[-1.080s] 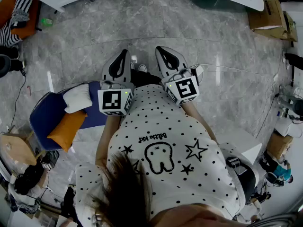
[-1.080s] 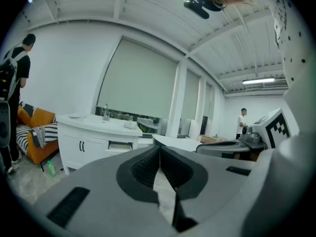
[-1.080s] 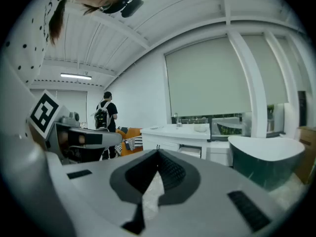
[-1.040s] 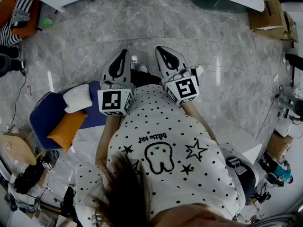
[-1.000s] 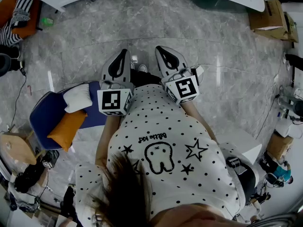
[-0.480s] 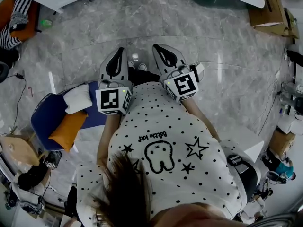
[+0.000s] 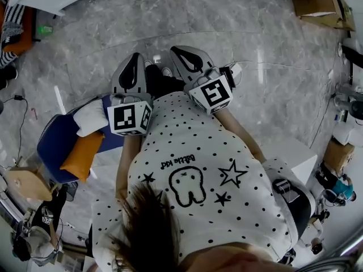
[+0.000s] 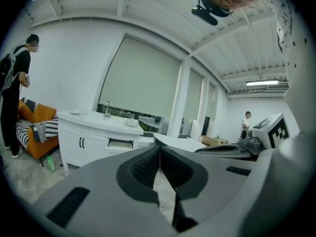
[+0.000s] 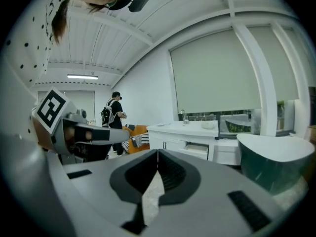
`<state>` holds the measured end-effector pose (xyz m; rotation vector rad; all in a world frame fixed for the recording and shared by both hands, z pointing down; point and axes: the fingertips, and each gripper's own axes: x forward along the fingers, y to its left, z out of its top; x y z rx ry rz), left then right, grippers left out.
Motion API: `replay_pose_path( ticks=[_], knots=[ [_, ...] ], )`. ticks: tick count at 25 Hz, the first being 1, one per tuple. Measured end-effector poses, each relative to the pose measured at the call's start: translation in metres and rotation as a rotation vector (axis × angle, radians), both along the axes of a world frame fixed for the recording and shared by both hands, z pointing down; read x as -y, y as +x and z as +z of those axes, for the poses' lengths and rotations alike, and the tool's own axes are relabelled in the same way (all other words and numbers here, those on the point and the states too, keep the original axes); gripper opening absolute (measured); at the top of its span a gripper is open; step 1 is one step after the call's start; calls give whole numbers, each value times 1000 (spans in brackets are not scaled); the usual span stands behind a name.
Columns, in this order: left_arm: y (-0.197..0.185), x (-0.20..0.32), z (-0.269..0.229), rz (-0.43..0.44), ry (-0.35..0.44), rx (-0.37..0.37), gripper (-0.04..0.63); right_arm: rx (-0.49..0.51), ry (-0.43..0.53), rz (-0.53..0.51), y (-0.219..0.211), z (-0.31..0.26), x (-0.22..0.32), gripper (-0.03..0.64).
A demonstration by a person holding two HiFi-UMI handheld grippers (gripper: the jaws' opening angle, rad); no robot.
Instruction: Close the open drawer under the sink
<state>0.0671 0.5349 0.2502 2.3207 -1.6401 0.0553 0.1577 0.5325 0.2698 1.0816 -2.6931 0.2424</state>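
A white vanity cabinet (image 8: 84,139) with a sink on top stands across the room, and one drawer (image 8: 121,143) under its counter is pulled out. The right gripper view shows the same cabinet (image 9: 170,141) and open drawer (image 9: 196,148), also far off. My left gripper (image 8: 159,148) is shut with nothing in it. So is my right gripper (image 9: 158,152). In the head view the left gripper (image 7: 135,58) and right gripper (image 7: 176,50) are held side by side in front of the person's dotted shirt, above the marble floor.
A blue chair (image 7: 54,143) with white and orange cushions stands at my left. A dark green tub (image 9: 276,167) is at the right of the cabinet. An orange sofa (image 9: 136,131) and a person with a backpack (image 9: 112,116) are left of it. Cardboard boxes (image 7: 317,4) lie far right.
The head view has shifted slightly, so both grippers sit a little higher and further left in it. They stay side by side and shut.
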Motion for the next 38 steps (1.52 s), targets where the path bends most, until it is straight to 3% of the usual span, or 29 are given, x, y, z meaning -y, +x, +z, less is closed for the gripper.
replay_pose_path(
  ticks=[7, 24, 38],
  knots=[
    [-17, 25, 8, 10, -12, -11, 9, -20, -12, -18, -20, 8, 19, 14],
    [-88, 134, -1, 50, -13, 15, 9, -47, -35, 68, -84, 9, 121, 14],
    [-125, 160, 8, 52, -31, 7, 9, -53, -32, 116, -111, 10, 151, 14]
  ],
)
